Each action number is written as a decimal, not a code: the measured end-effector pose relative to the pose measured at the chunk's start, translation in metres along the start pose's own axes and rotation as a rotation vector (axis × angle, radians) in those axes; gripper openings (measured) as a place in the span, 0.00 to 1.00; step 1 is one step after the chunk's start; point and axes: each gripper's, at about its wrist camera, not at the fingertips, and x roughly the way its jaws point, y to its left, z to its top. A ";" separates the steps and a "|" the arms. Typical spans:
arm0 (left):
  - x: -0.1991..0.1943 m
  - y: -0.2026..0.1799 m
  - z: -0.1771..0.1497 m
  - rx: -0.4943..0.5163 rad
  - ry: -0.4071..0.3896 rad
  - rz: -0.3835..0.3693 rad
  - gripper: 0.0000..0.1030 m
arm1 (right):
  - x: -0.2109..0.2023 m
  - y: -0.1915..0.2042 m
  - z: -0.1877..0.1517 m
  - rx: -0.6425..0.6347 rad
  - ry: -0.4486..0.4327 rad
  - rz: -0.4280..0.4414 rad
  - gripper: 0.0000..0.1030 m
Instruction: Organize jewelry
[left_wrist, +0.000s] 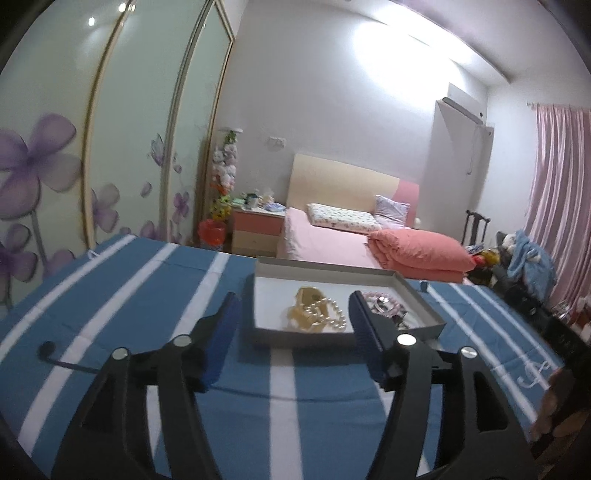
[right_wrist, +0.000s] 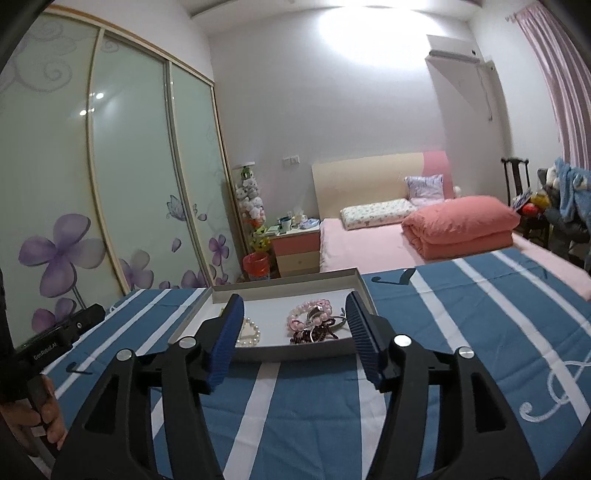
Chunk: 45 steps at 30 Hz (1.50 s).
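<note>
Bedroom: sliding wardrobe (right_wrist: 110, 177) with purple flower print, pink bed (right_wrist: 369, 247), nightstand (right_wrist: 297, 247), pink curtain (left_wrist: 554, 177), bright ceiling light glare.

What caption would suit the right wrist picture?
Open right gripper faces a shallow tray of pearl and pink bead bracelets on a striped bedspread.

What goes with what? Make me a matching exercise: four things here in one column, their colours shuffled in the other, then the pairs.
Things:
1. Folded quilt
2. Tray
3. Bead bracelet
4. Striped cloth

Colours:
A. Blue and white
B. Pink
C. Salmon red
D. Grey outside, white inside

Pairs: 1-C, 2-D, 3-B, 4-A
</note>
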 end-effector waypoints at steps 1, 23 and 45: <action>-0.004 -0.002 -0.003 0.018 -0.008 0.019 0.64 | -0.003 0.003 -0.002 -0.016 -0.007 -0.007 0.60; -0.030 -0.026 -0.043 0.156 -0.015 0.141 0.96 | -0.028 0.011 -0.048 -0.062 -0.007 -0.028 0.95; -0.023 -0.032 -0.044 0.168 0.005 0.139 0.96 | -0.027 0.007 -0.050 -0.047 0.008 -0.044 0.98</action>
